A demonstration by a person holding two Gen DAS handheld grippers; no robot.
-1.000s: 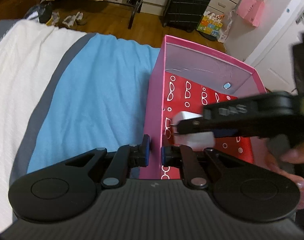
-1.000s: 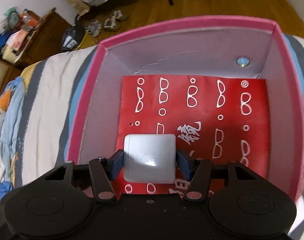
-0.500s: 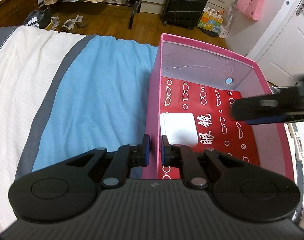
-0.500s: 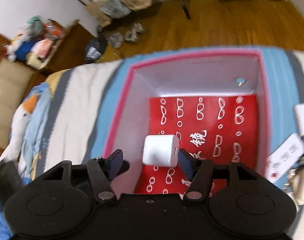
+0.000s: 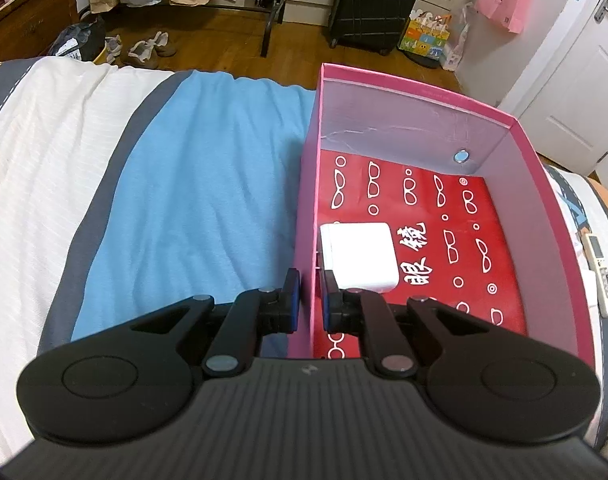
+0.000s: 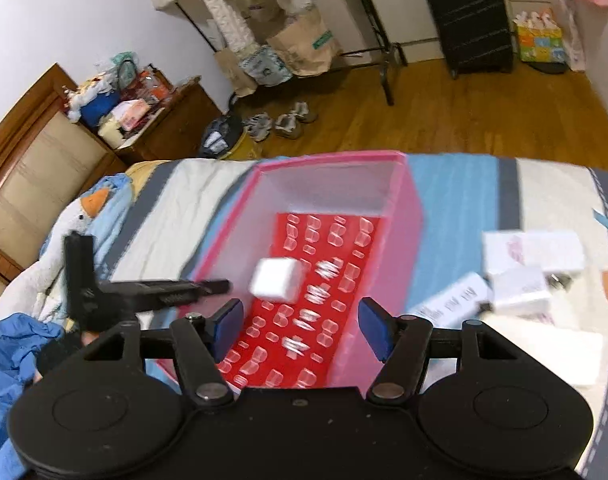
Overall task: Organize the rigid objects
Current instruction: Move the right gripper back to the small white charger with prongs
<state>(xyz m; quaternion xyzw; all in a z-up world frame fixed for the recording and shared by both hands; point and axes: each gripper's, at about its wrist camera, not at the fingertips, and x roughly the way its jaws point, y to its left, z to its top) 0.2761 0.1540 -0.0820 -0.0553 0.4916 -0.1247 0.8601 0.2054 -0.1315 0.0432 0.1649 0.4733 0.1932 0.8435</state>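
With my left claw (image 5: 308, 300) clamped on the near side wall of the pink cardboard box (image 5: 424, 96), the white square charger block (image 5: 360, 257) sits inside it, and my empty right claw (image 6: 299, 326) is opening, white items (image 6: 516, 276) beside the box unsorted.

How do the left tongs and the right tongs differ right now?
The left tongs are clamped on the pink box's side wall; the right tongs hold nothing. The left tongs stand nearly closed; the right tongs stand wide, their jaws opening. The left tongs sit at the rim; the right tongs hang above the box, clear of the white charger. Both are black with blue pads.
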